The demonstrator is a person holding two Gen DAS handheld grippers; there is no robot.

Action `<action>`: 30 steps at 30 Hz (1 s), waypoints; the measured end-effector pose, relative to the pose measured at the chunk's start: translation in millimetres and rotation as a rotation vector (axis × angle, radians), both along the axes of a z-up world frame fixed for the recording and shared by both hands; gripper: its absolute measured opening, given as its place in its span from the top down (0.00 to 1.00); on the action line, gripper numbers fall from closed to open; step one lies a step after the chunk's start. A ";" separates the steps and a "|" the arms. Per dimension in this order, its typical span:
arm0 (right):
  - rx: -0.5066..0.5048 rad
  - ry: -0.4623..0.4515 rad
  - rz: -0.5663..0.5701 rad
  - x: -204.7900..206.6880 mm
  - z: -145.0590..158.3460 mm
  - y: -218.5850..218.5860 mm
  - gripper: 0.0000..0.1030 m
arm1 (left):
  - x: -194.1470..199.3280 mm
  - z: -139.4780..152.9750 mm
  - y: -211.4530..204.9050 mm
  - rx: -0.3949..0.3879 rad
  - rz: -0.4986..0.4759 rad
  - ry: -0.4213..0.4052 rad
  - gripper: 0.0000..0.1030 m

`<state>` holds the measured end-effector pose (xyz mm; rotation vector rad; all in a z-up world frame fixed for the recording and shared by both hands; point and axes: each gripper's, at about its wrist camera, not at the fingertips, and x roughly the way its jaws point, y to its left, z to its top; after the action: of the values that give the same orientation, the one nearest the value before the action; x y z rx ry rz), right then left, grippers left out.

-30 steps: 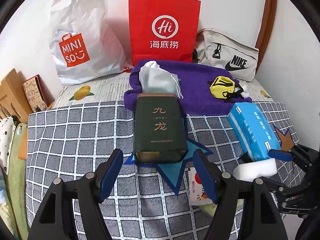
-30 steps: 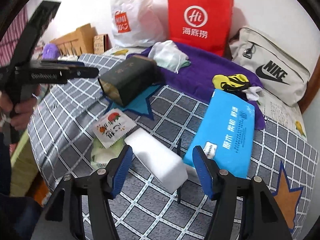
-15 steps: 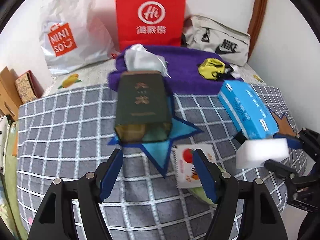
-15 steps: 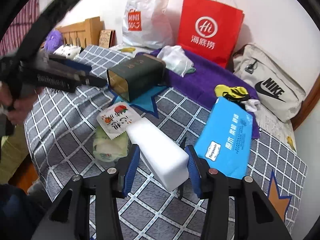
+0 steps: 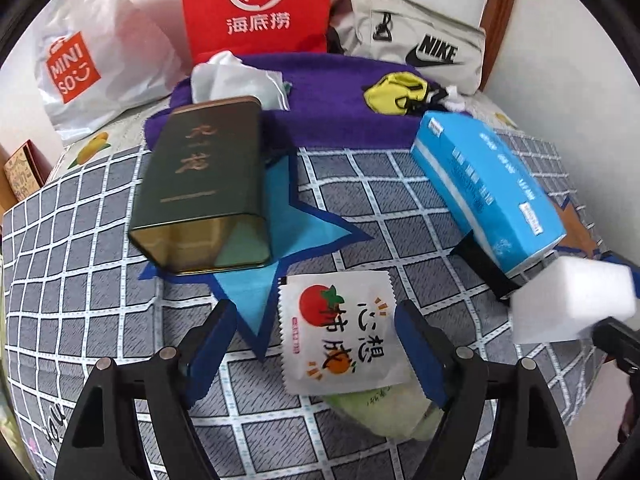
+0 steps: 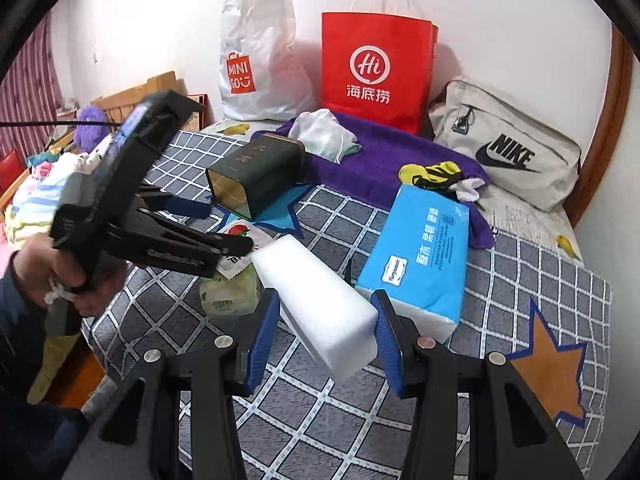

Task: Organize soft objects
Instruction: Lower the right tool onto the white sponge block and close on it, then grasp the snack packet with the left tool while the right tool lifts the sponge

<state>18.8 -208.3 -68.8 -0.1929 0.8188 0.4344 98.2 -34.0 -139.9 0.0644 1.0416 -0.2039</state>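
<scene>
Black left gripper (image 5: 312,344) and right gripper (image 6: 322,336), blue pads, silver screws

The white sachet (image 5: 340,330) hides most of the green pack (image 5: 384,412).

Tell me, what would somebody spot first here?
Probably the red bag standing at the back against the wall, between a white bag and a grey Nike pouch. Up close, the right gripper is squeezing a white sponge, with a blue tissue pack lying beside it.
</scene>
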 end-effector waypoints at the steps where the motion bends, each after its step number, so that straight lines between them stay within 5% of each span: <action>1: 0.004 0.004 -0.006 0.0 0.0 -1.5 0.55 | 0.9 -1.8 -1.7 0.005 -0.002 0.004 0.22; 10: 0.025 0.033 -0.023 3.0 -3.9 -5.6 0.55 | 8.5 -11.1 -10.1 0.029 -0.012 0.008 0.22; 14: 0.027 0.034 -0.022 3.3 -4.6 -3.8 0.55 | 5.7 -5.1 -4.6 -0.001 -0.033 -0.012 0.49; 20: 0.037 0.037 -0.018 3.5 -5.2 -1.5 0.55 | 2.7 7.5 2.1 -0.023 -0.050 -0.044 0.75; 30: 0.059 0.042 -0.020 3.0 -5.8 -2.0 0.55 | 0.1 18.1 9.5 -0.011 -0.070 -0.080 0.91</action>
<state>21.8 -210.4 -74.6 -0.1214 0.8473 0.4443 98.3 -24.5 -121.8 0.0987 0.9591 -0.2684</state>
